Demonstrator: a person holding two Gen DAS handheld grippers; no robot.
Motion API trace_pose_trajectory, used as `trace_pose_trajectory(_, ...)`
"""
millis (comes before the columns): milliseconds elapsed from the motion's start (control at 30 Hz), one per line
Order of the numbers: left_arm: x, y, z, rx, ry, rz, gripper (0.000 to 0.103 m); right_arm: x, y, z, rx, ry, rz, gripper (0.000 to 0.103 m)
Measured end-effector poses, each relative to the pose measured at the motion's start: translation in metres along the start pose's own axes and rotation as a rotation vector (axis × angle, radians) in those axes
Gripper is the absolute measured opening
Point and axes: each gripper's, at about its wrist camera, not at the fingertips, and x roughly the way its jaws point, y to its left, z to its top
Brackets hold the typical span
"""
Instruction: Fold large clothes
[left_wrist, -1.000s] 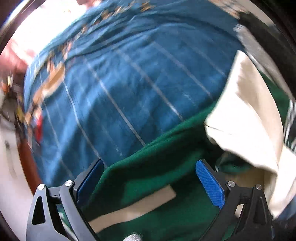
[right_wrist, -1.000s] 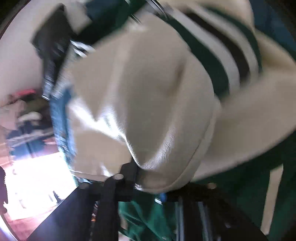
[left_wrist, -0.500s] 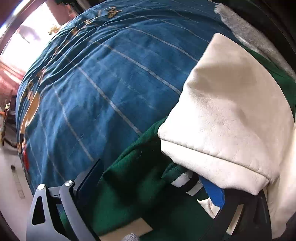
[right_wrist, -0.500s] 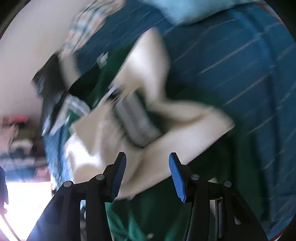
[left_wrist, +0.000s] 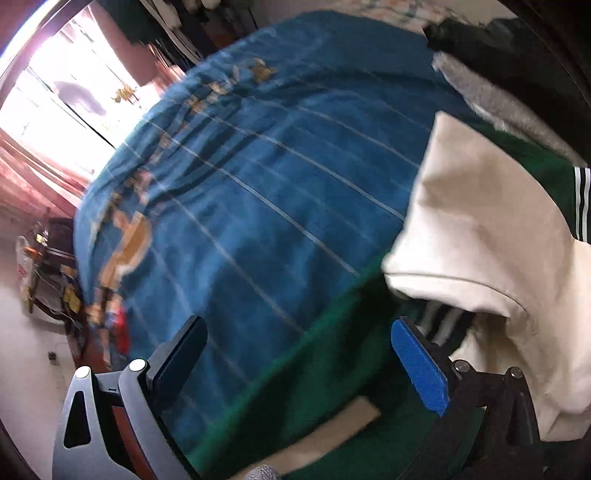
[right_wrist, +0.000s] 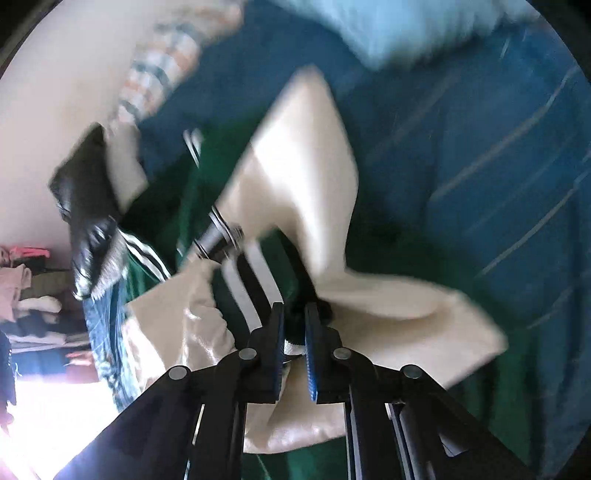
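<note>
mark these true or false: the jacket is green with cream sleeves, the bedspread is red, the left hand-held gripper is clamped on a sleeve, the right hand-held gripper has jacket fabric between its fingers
1. The jacket is green with cream sleeves. True.
2. The bedspread is red. False: it is blue with thin pale stripes.
3. The left hand-held gripper is clamped on a sleeve. False: its jaws stand wide apart, pressing on nothing.
4. The right hand-held gripper has jacket fabric between its fingers. True: its jaws are closing on the striped cuff.

Blue striped bedspread (left_wrist: 258, 192) carries green-and-cream jacket (left_wrist: 480, 229) (rumpled), pillow (right_wrist: 399, 26).
</note>
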Motion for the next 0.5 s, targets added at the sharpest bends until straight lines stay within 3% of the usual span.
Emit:
trace_pose_trajectory(100,0.004,0.004,0.005,0.053,-0.046,0.052,0.103,-0.021,-0.009,0.003,-0.012,-0.059,-0.076,0.010)
trace_pose_trajectory(167,0.023,-0.003,0.011,0.094,-0.031,0.061,0.103,-0.005,-0.021,0.008,-0.027,-0.013,-0.202,0.010)
trace_pose_trajectory(200,0.027,-0.012,0.009,0.114,-0.016,0.063,0.103,0.006,-0.026,0.010,-0.028,0.045,-0.221,0.010)
trace_pose_trajectory(233,0.035,-0.023,0.011,0.137,0.002,0.058,0.103,0.018,-0.035,0.012,-0.005,0.119,-0.208,0.011)
trace_pose_trajectory(300,0.049,-0.036,0.014,0.168,0.017,0.065,0.103,0.013,-0.048,0.011,0.037,0.152,-0.156,0.012)
trace_pose_trajectory(400,0.068,-0.046,0.019,0.192,-0.006,0.134,0.103,-0.015,-0.050,0.004,-0.061,0.108,-0.213,0.027)
trace_pose_trajectory(500,0.080,-0.045,0.020,0.182,-0.004,0.124,0.103,-0.026,-0.052,-0.009,-0.169,0.123,-0.319,0.055)
